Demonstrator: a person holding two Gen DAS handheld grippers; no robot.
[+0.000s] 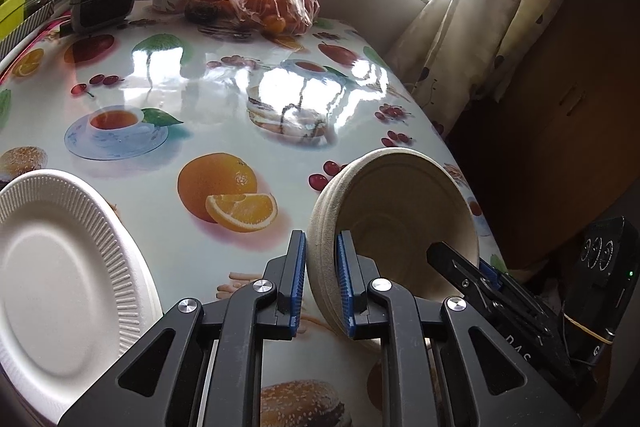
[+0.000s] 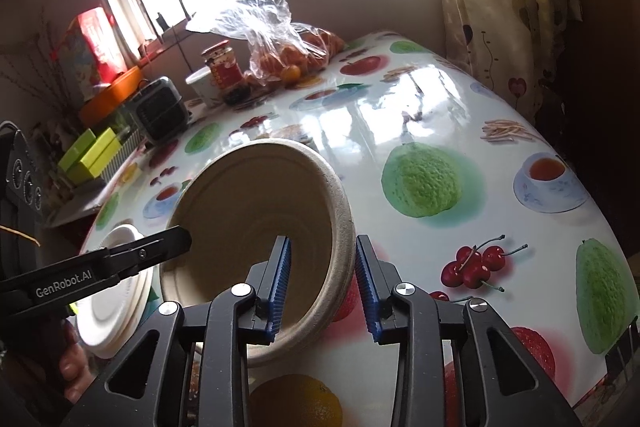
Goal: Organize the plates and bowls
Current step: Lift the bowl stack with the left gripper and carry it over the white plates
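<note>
Between both grippers, the tilted bowl (image 1: pixel 394 223) is clamped by the left gripper (image 1: pixel 320 285) and straddled, ungripped, by the right gripper (image 2: pixel 322 287), plate (image 1: pixel 60 279) lying leftward.

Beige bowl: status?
Left gripper shut on tilted beige fibre bowl rim. Right gripper straddles opposite rim, contact unclear. White ridged plate alongside, clear.

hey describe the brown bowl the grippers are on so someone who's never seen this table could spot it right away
Start at the table with the glossy fruit-print cloth under the barred window. At its near edge, both grippers meet on one tan fibre bowl, tipped on its side. The left gripper pinches one rim, the right gripper straddles the other. Unlike the white ribbed plates beside it, it is deep, brownish and smooth-walled.
</note>
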